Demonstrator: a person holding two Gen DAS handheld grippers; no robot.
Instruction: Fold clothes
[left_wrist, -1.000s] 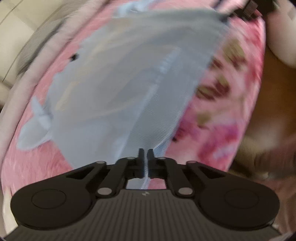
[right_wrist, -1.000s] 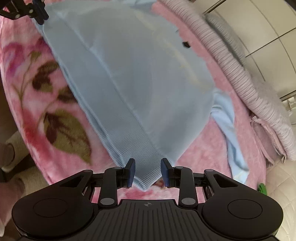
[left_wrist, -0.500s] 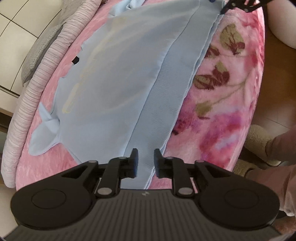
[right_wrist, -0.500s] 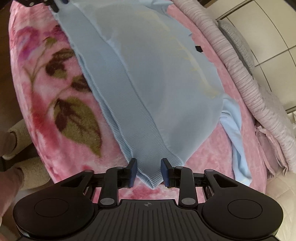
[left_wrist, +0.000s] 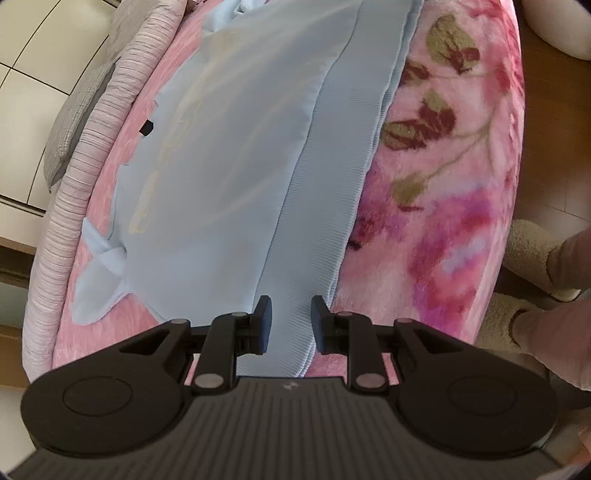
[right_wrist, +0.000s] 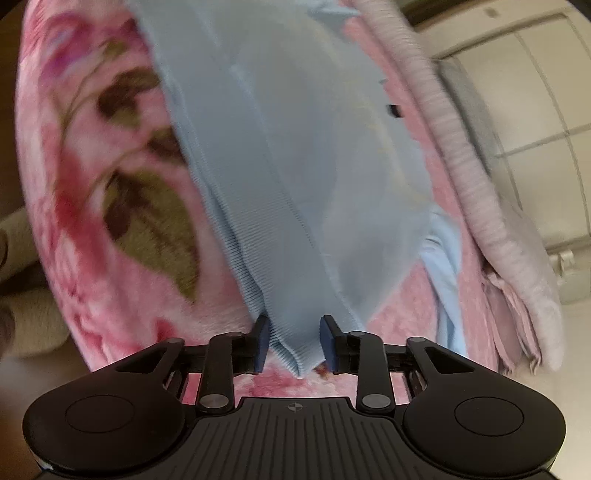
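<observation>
your left gripper (left_wrist: 290, 320) hangs over the near end of the light blue sweatshirt (left_wrist: 229, 155), which lies spread flat on the pink floral blanket (left_wrist: 458, 206). its jaws are closing, and the ribbed hem band (left_wrist: 325, 206) runs between them, but the pads stand clear of the cloth on both sides, so nothing is pinched there. from that gripper the band runs away toward 12 o'clock, the smooth body of the garment lies toward 11 o'clock, and a sleeve (left_wrist: 98, 273) pokes out toward 9 o'clock. a small black tag (left_wrist: 146, 127) sits at the garment's far left edge. a striped pink pillow (left_wrist: 92, 166) borders the blanket at 10 o'clock. at 3 o'clock you can see fuzzy beige slippers (left_wrist: 532, 243) on the wooden floor.

your right gripper (right_wrist: 293, 341) sits at the other corner of the same hem (right_wrist: 291, 332), jaws closing. the folded ribbed corner lies between the fingers; the left pad looks to be touching the cloth, though blur makes that uncertain, and the right pad stands just apart from it. the sweatshirt stretches away toward 12 o'clock here, with its other sleeve (right_wrist: 445, 280) trailing toward 2 o'clock.
</observation>
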